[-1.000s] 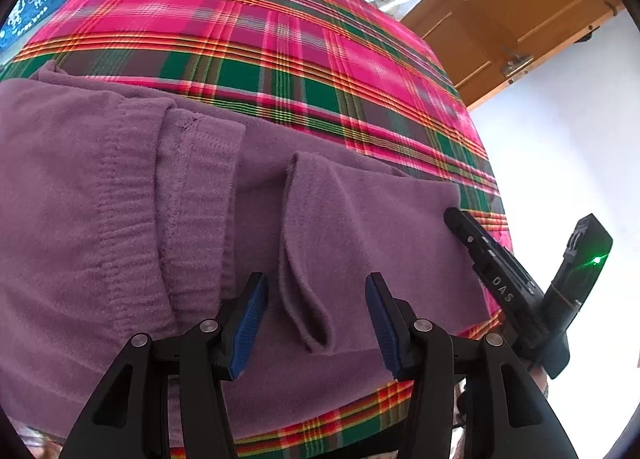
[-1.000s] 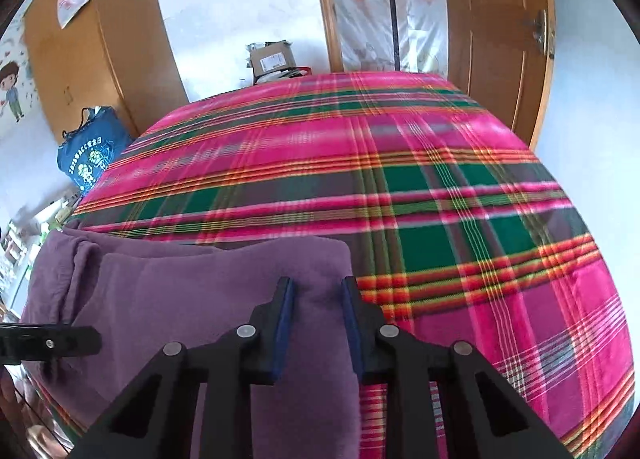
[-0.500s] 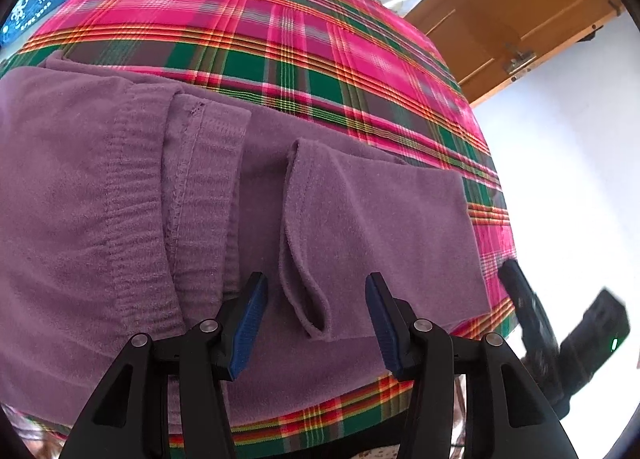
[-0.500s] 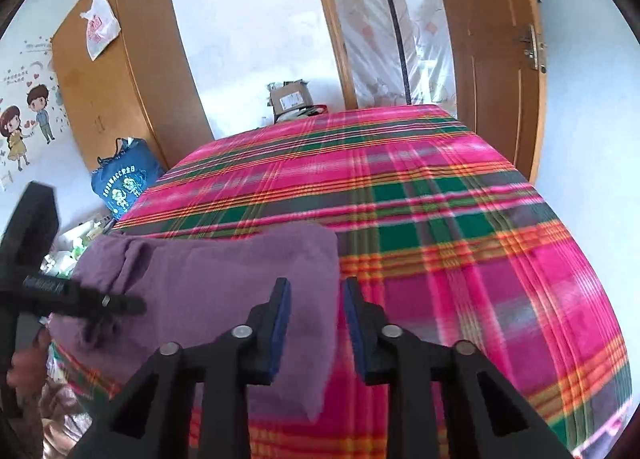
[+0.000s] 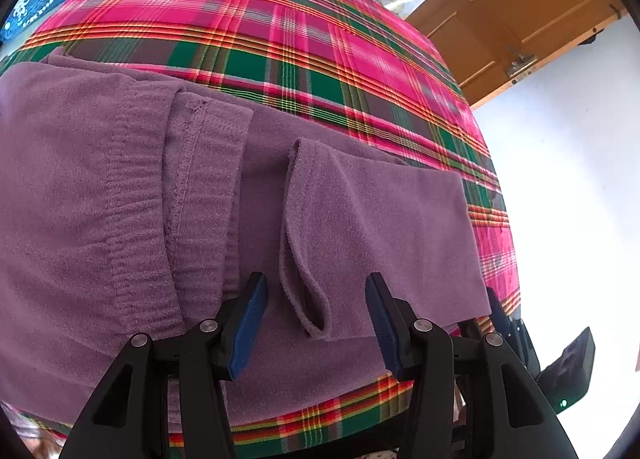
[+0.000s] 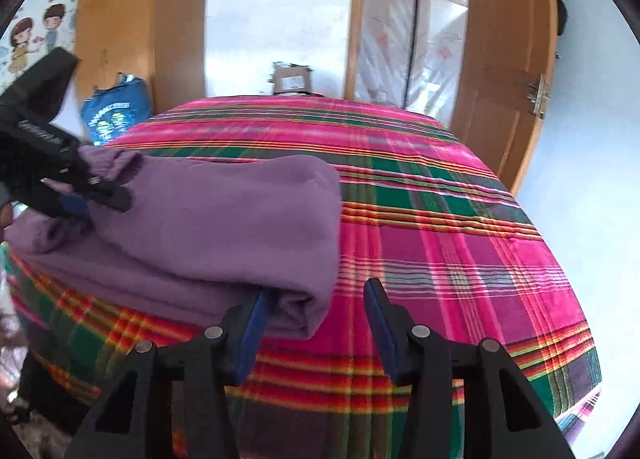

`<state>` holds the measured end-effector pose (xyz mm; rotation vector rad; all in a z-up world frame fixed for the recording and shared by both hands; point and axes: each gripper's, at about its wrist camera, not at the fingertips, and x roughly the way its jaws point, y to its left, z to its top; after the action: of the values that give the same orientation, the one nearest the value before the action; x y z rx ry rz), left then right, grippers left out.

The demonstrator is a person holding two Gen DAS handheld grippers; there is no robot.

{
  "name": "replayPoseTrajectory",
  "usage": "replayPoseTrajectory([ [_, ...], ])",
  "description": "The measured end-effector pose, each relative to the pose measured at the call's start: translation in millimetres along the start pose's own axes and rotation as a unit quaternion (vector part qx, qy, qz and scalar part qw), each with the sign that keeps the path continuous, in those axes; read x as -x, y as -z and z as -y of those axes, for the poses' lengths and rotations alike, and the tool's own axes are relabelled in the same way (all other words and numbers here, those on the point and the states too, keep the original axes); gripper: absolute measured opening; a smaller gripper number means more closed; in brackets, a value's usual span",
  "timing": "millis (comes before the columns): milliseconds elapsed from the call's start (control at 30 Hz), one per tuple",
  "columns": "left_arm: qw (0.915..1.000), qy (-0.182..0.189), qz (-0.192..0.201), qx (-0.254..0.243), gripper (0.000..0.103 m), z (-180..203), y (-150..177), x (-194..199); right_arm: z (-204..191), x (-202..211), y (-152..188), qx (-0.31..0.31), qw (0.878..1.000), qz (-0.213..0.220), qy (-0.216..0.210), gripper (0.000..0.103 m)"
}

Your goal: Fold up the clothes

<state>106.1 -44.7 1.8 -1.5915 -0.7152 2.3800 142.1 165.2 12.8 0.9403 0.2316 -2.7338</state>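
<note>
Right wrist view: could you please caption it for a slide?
Open right gripper beside folded purple garment on plaid bedspread.

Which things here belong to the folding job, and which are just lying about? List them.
Job: purple garment, left gripper, right gripper, plaid-covered bed.

Lying about: blue bag, cardboard box, wooden wardrobe, door.

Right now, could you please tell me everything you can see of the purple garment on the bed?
The purple garment looks like soft fleece, with a gathered elastic band and a stitched hem. It lies folded in layers near the front edge of the plaid bedspread, one narrow flap doubled on top. The left gripper is open with that flap's end between its jaws; whether they touch it is unclear. The right gripper is open at the folded corner, its left pad against the cloth.
</note>
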Motion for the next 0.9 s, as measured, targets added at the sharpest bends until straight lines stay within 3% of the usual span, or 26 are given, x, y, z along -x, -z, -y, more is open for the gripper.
replayPoseTrajectory([
  [400, 1.0, -0.005, 0.001, -0.004, 0.053, 1.6, 0.9, -0.7, 23.5, -9.0, -4.7, -0.068, 0.997, 0.002, 0.042, 0.049],
  [567, 0.9999, -0.008, 0.001, -0.006, 0.053, 2.2, 0.7, -1.1, 46.9, -7.9, 3.2, -0.129, 0.992, 0.002, 0.007, 0.053],
  [900, 0.9999, -0.013, 0.0, 0.002, 0.053, 2.7, 1.0, 1.0, 24.2, 2.7, 10.2, -0.022, 0.998, 0.01, 0.051, 0.053],
])
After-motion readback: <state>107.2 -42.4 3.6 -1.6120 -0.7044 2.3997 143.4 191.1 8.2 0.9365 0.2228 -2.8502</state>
